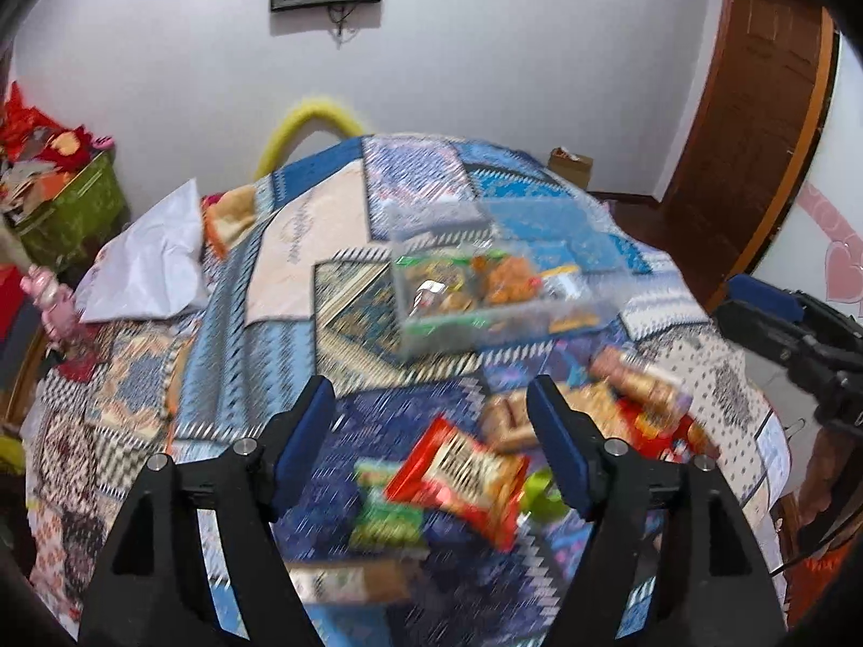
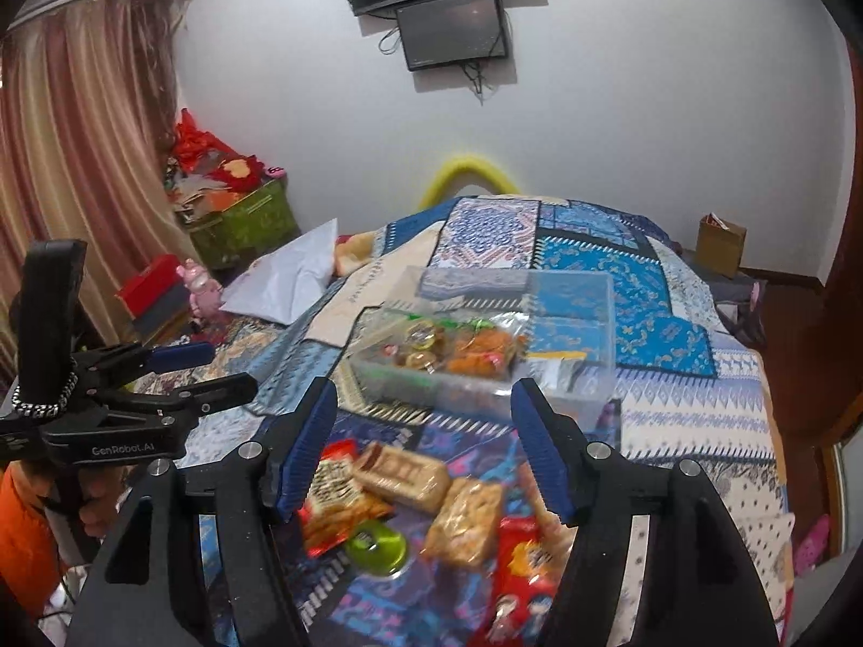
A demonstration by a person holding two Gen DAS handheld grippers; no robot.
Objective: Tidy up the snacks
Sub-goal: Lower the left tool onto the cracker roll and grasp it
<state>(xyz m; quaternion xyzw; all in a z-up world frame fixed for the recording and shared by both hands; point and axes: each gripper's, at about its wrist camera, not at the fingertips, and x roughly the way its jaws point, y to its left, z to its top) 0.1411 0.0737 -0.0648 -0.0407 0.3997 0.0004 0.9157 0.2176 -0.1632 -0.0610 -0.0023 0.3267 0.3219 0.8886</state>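
A clear plastic box [image 1: 485, 291] with several snacks inside sits on the patterned quilt; it also shows in the right wrist view [image 2: 485, 356]. Loose snacks lie in front of it: a red and tan packet [image 1: 458, 480], a green packet [image 1: 388, 512], a beige bar [image 2: 402, 472], a tan cracker pack [image 2: 466, 517], a red bag [image 2: 526, 566] and a green round jelly cup [image 2: 377, 542]. My left gripper [image 1: 431, 431] is open and empty above the red and tan packet. My right gripper [image 2: 423, 439] is open and empty above the beige bar.
The quilt-covered bed [image 2: 674, 334] fills both views. A white pillow [image 2: 291, 280] lies at the far left. A green bin [image 2: 242, 221] of clutter and curtains [image 2: 81, 162] stand to the left. A cardboard box [image 2: 720, 242] sits on the floor at right.
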